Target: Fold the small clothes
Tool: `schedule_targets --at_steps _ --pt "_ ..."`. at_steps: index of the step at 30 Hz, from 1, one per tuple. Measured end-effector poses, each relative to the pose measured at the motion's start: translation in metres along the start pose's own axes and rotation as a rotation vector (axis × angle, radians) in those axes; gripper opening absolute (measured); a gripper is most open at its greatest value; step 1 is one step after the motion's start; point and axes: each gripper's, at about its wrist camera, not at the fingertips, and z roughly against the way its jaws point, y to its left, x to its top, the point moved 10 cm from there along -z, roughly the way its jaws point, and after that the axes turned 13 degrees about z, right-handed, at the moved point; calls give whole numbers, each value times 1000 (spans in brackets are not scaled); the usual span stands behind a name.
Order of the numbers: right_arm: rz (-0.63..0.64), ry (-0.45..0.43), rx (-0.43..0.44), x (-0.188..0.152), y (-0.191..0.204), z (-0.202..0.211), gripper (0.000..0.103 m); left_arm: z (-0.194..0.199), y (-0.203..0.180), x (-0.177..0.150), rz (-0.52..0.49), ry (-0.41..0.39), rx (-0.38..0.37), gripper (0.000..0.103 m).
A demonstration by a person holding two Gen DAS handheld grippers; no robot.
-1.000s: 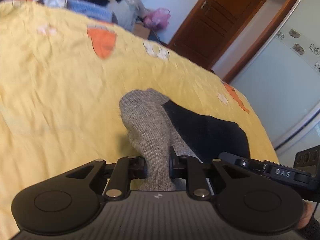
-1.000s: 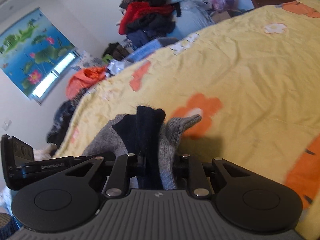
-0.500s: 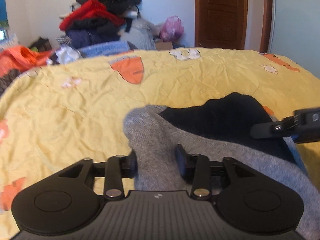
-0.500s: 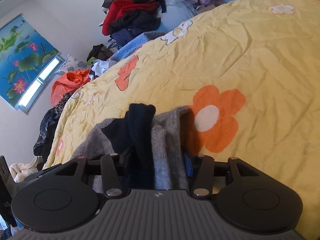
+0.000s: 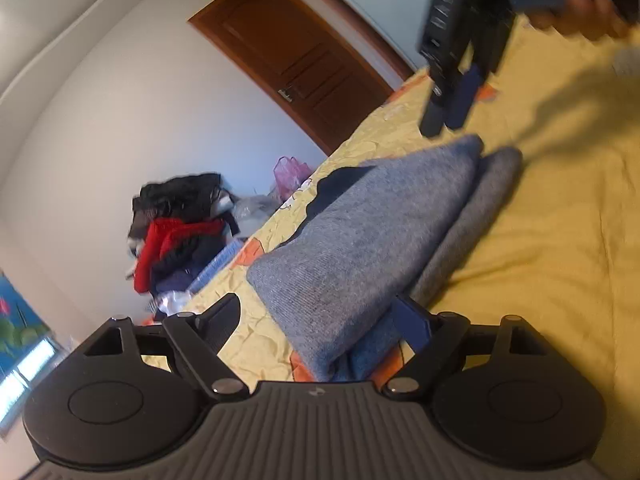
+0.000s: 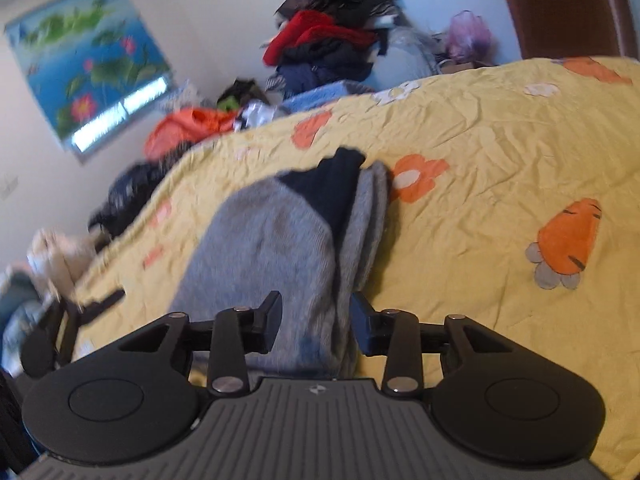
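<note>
A pair of grey socks with dark navy heels [image 5: 360,240] lies folded on the yellow bedspread [image 5: 560,260]. My left gripper [image 5: 320,320] is open, its fingers wide apart on either side of the near end of the socks. In the right wrist view the socks [image 6: 280,240] lie flat with the navy part at the far end. My right gripper [image 6: 316,316] is open, with the near end of the socks between its fingers. The right gripper also shows blurred at the top of the left wrist view [image 5: 452,60].
The bedspread [image 6: 500,160] has orange flower and carrot prints. A pile of clothes [image 6: 332,40] stands against the far wall, with more clothes [image 6: 188,128] at the bed's far edge. A brown door [image 5: 300,60] is behind the bed.
Both grippers were shut on the socks and have opened. The socks were let go and now lie flat and folded on the bed. The left wrist view has rolled sideways.
</note>
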Motion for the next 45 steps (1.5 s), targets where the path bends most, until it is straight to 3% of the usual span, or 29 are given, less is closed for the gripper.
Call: schedule_targets --at_steps 3,5,8,16,22,24,26,27,28,29,34,38,40,42,44,45 --pt "39 31 21 -3 15 -8 42 -9 9 6 54 13 2 83" --pt "45 42 16 -3 18 -12 42 -16 12 6 58 26 1 75" --pt "37 61 13 -6 17 -15 42 -24 17 4 75 48 -4 70" --pt "10 60 11 -5 10 -13 42 -22 1 -6 52 93 -106 71" --pt "18 96 16 -11 12 -24 42 -32 -5 -16 15 136 -82 70" --pt "12 107 24 -14 13 -28 42 -32 -6 -15 1 128 -82 62" --pt "12 120 26 -16 14 -31 42 -32 -5 -11 14 125 -85 30" --pt "16 130 28 -17 15 -33 39 -34 -2 -10 28 131 -76 21" --pt "23 142 32 -18 16 -35 25 -36 1 -10 40 140 -65 7" --pt "27 160 36 -19 17 -37 16 -37 5 -10 59 145 -60 6" --pt "-1 115 127 -6 36 -13 16 -19 33 -6 166 128 -66 4" --pt "59 180 70 -28 37 -23 16 -28 20 -29 163 210 -91 7" --pt "33 182 65 -33 30 -32 17 -25 16 -29 143 210 -70 8" --pt "6 183 72 -27 29 -27 27 -11 16 -24 145 204 -130 15" --pt "2 149 80 -13 26 -15 55 5 19 -15 173 178 -211 33" --pt "-10 101 83 -1 21 -7 59 12 23 -8 208 163 -251 41"
